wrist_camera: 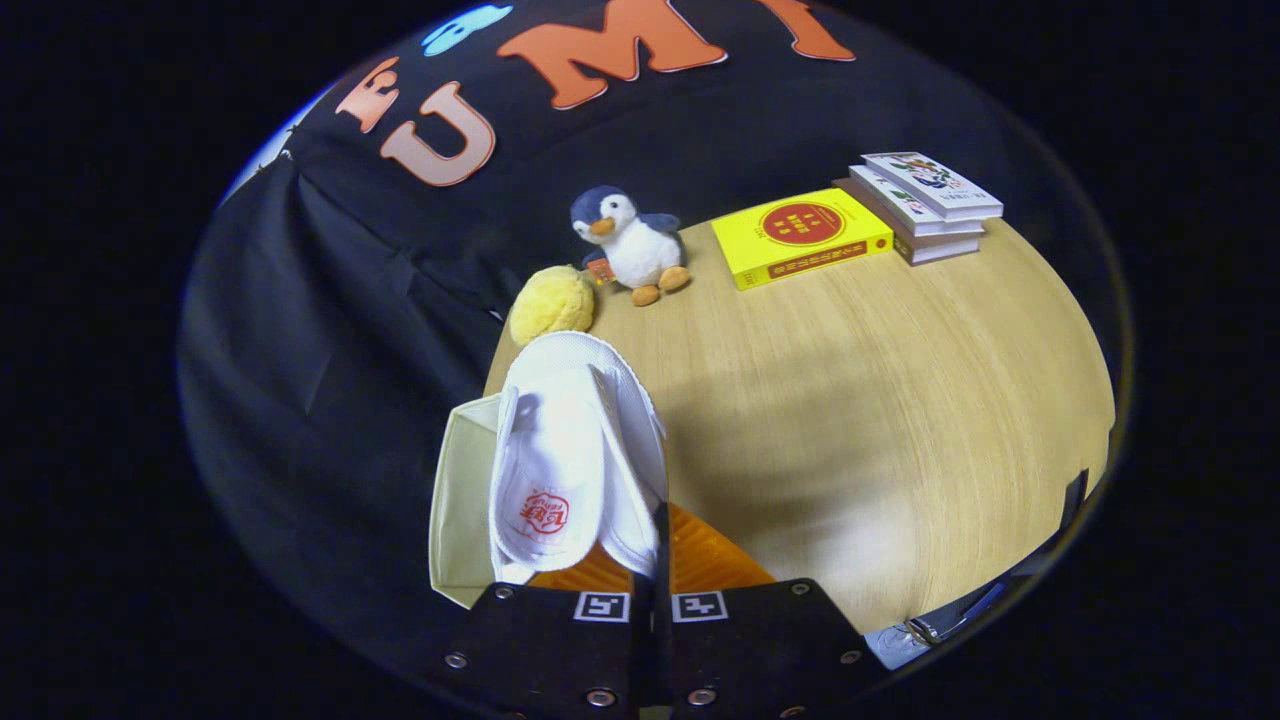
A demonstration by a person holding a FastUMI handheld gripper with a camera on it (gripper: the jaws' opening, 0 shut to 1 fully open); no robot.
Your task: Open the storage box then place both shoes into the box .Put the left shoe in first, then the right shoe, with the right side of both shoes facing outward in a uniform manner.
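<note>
A white slip-on shoe with a red stamp on its insole hangs in front of me, its opening turned toward the camera and its toe pointing away. My gripper is shut on the shoe's side wall near the heel, the two fingers pressed close together. Behind the shoe and to its left shows a cream-coloured panel of the storage box, at the table's left edge. The box's inside is hidden behind the shoe.
The wooden table stretches out to the right. At its far side sit a yellow fuzzy ball, a plush penguin, a yellow book and a stack of books.
</note>
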